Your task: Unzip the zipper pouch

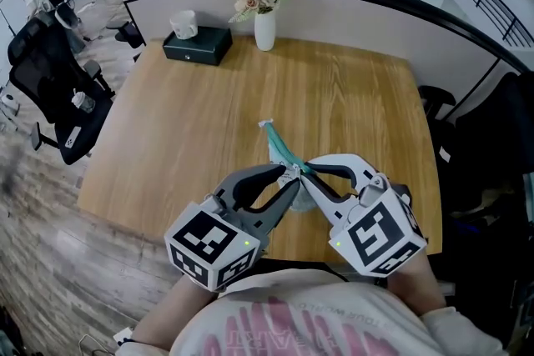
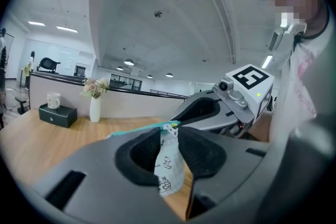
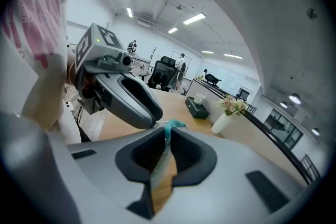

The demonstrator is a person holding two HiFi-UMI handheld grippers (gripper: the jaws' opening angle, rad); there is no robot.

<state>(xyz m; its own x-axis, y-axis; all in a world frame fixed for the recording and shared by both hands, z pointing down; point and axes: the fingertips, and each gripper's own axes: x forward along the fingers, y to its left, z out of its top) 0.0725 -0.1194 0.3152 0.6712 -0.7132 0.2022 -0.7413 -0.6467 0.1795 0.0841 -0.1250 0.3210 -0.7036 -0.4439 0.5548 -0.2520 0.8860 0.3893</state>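
Note:
A small white printed zipper pouch (image 1: 279, 147) with a teal zipper edge is held up over the near part of the wooden table (image 1: 200, 121). My right gripper (image 1: 307, 171) is shut on its near end; in the right gripper view the fabric (image 3: 160, 176) runs edge-on between the pressed pads. My left gripper (image 1: 292, 176) meets it tip to tip from the left. In the left gripper view the pouch (image 2: 170, 165) hangs in the gap between the pads, with its metal zipper pull (image 2: 171, 128) at the fingertips. The pads stand slightly apart and do not clamp it.
At the table's far edge stand a white vase of flowers (image 1: 264, 27) and a black tissue box (image 1: 197, 44) against a partition. Black office chairs (image 1: 50, 71) stand on the floor to the left. The table's near edge lies just under the grippers.

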